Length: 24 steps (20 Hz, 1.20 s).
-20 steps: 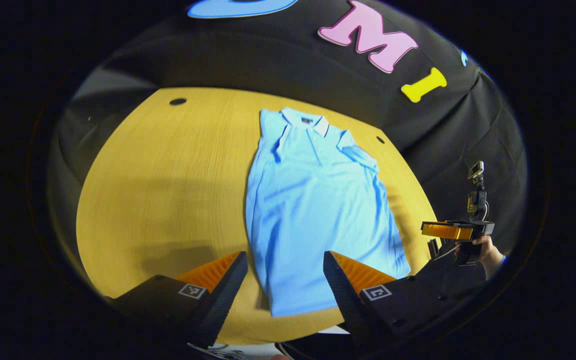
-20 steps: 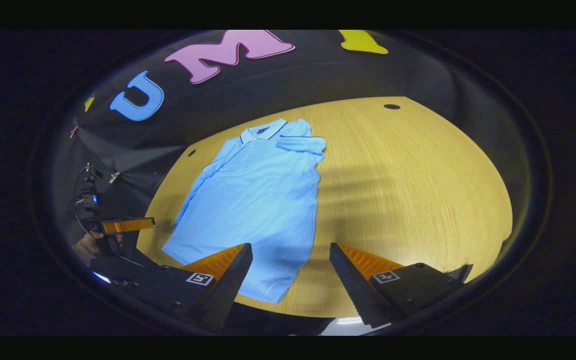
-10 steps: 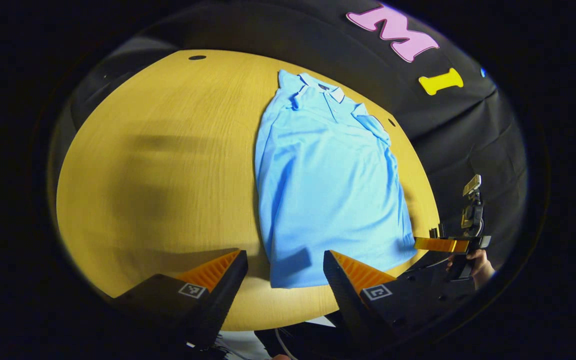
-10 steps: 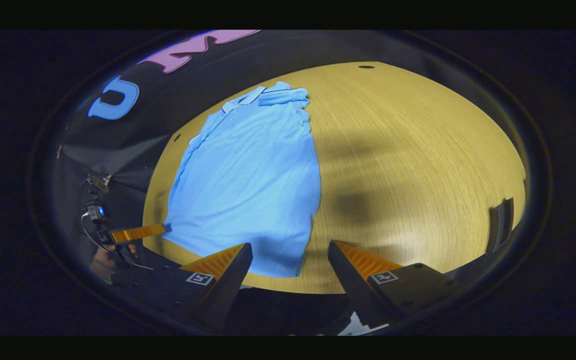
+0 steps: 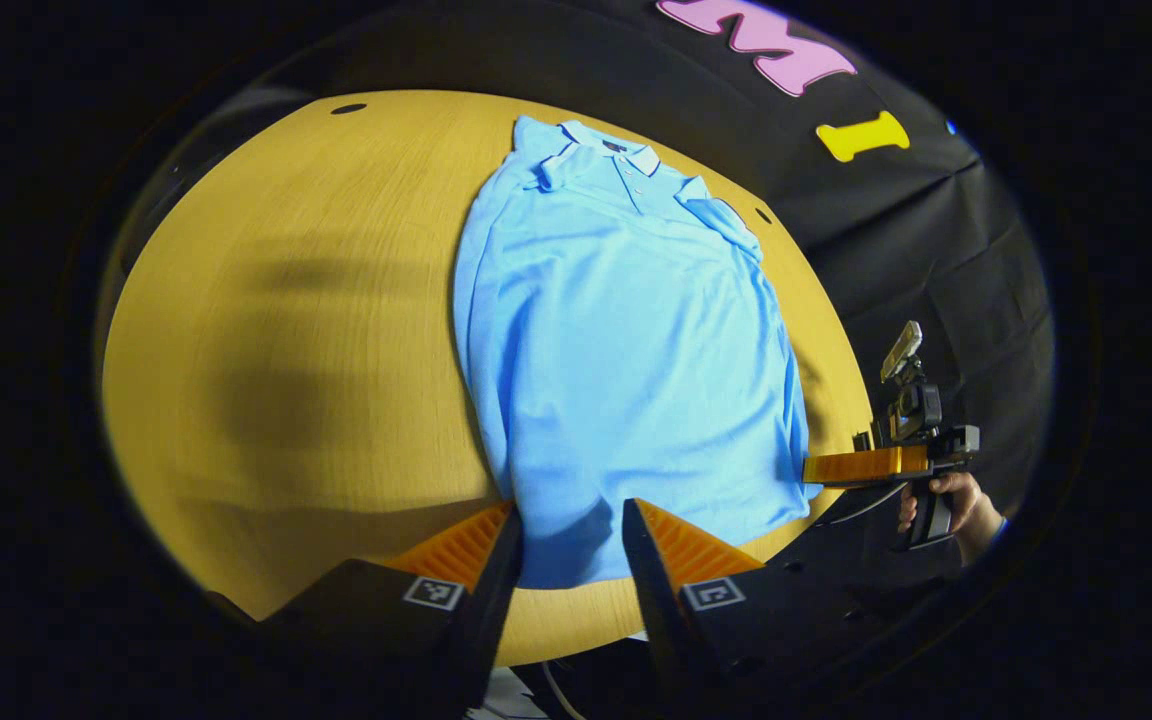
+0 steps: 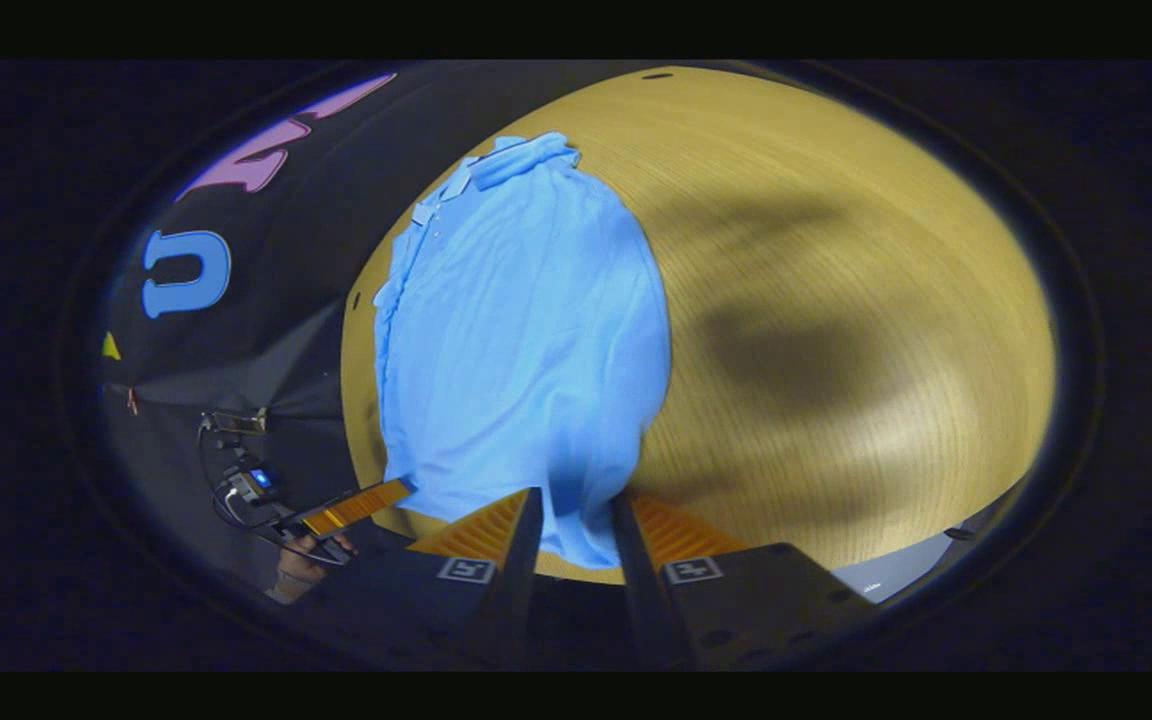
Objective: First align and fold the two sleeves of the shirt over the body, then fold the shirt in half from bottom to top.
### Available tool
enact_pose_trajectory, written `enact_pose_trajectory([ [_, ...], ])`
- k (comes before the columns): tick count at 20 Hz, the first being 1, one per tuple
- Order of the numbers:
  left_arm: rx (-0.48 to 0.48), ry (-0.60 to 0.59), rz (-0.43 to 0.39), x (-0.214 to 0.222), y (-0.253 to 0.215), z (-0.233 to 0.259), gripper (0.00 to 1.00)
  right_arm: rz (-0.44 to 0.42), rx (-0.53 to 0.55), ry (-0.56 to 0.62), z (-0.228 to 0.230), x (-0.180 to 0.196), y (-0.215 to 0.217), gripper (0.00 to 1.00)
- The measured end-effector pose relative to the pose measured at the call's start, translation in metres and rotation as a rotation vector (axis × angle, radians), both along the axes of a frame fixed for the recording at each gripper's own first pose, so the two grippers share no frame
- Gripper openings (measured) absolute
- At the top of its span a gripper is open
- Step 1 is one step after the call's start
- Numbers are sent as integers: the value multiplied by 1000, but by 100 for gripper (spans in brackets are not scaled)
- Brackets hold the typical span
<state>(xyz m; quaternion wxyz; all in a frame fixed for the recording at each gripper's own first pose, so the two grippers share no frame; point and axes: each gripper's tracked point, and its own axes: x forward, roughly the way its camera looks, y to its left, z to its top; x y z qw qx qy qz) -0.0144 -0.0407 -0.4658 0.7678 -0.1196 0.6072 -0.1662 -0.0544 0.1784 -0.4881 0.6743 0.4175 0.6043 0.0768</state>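
One light-blue polo shirt point(image 5: 626, 350) lies flat on the one round wooden table point(image 5: 296, 330), collar toward twelve o'clock, hem toward six, with its two sleeves already folded in over the body. In the left gripper view my left gripper point(image 5: 568, 535) sits over the hem at six o'clock, its two fingers narrowed with cloth showing in the gap, though I cannot tell whether they press on it. In the right gripper view my right gripper point(image 6: 572, 520) has its two fingers drawn close around the hem corner at six o'clock, grip likewise unclear; my other gripper, held by a hand point(image 6: 301, 570), shows at eight o'clock.
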Motion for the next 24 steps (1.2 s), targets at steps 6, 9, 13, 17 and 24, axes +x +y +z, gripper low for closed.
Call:
enact_pose_trajectory([
  [6, -25, -4, 5, 4, -1, 5, 11, -18, 33, -35, 0, 2, -8, 5],
  [9, -49, -58, -35, 11, -3, 24, 8, 12, 43, -135, 10, 18, -10, 0],
  [13, -51, -147, -52, 36, 2, 56, 8, -6, 59, -290, 32, 59, -11, 5],
  [17, -61, -260, -15, 83, 5, 101, 8, -44, 48, -434, 61, 105, -21, 2],
  [24, -49, -429, 56, 222, -7, 161, 8, 31, -44, -655, 95, 210, -52, 0],
])
